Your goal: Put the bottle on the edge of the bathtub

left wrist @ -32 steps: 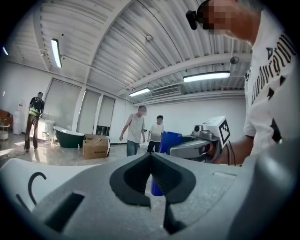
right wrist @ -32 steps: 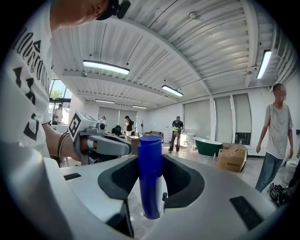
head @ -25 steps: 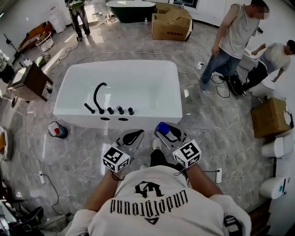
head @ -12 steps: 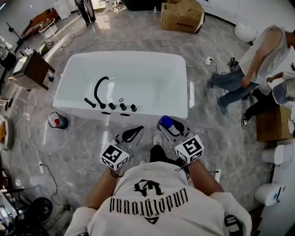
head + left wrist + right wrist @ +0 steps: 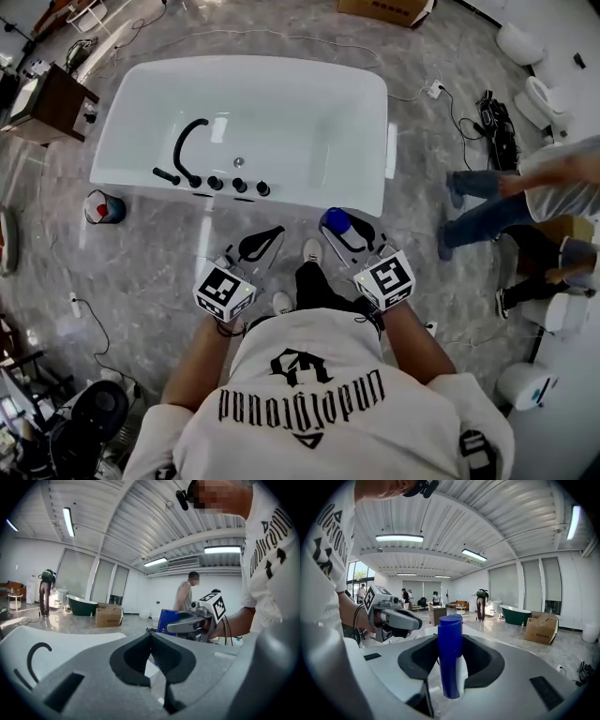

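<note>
Grey marble floor (image 5: 141,272); white bathtub (image 5: 309,195) in front of the person, with a black tap (image 5: 187,150) on its near edge, toward the left corner.

Right gripper (image 5: 342,231): fingers closed on a blue bottle (image 5: 335,221), which stands upright between them with its cap above the fingers. The bottle is not on the tub. It is held over the floor just short of the tub's near edge, by the near right corner.

Left gripper (image 5: 255,247): fingers together at the tips, nothing between them, over the floor beside the right gripper.

Second person (image 5: 525,187) is well to the right of the tub.
</note>
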`<state>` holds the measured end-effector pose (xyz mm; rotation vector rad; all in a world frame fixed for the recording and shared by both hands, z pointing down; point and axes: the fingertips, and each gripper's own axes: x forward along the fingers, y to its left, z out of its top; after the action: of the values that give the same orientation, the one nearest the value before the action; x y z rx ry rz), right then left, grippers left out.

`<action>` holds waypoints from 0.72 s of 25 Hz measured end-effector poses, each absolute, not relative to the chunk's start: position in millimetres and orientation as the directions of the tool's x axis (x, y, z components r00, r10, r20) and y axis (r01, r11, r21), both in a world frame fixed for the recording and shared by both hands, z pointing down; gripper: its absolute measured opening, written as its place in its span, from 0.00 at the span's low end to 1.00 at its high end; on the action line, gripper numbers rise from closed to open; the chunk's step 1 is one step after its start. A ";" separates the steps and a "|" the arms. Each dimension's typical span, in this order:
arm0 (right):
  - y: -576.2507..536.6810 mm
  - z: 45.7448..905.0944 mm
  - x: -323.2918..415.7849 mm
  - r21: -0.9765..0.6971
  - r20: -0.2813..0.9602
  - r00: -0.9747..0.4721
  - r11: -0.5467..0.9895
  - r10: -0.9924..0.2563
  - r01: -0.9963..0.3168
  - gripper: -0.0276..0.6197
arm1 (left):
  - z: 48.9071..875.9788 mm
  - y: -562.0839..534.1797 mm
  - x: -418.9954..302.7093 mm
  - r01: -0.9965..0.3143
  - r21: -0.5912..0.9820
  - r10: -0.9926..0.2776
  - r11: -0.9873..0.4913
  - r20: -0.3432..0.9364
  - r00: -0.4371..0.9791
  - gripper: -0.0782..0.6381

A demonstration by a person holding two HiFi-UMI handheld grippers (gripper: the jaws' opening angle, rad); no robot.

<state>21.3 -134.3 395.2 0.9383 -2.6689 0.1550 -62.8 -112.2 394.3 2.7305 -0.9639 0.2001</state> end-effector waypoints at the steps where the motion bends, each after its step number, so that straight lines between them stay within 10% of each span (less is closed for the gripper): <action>1: -138.4 401.4 21.5 -0.009 0.331 -0.741 0.783 -0.584 -0.622 0.29 | 400.3 -115.8 -63.9 -0.637 0.187 -0.601 -0.748 0.218 0.769 0.13; 18: -223.9 511.3 33.0 -0.053 0.473 -0.752 0.838 -0.458 -0.543 0.29 | 492.8 -189.7 -57.2 -0.677 0.240 -0.582 -0.695 0.364 0.727 0.13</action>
<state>33.0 -223.9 511.3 0.7408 -2.5662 0.2592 -57.2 -189.7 492.8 2.5732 -0.9758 0.3703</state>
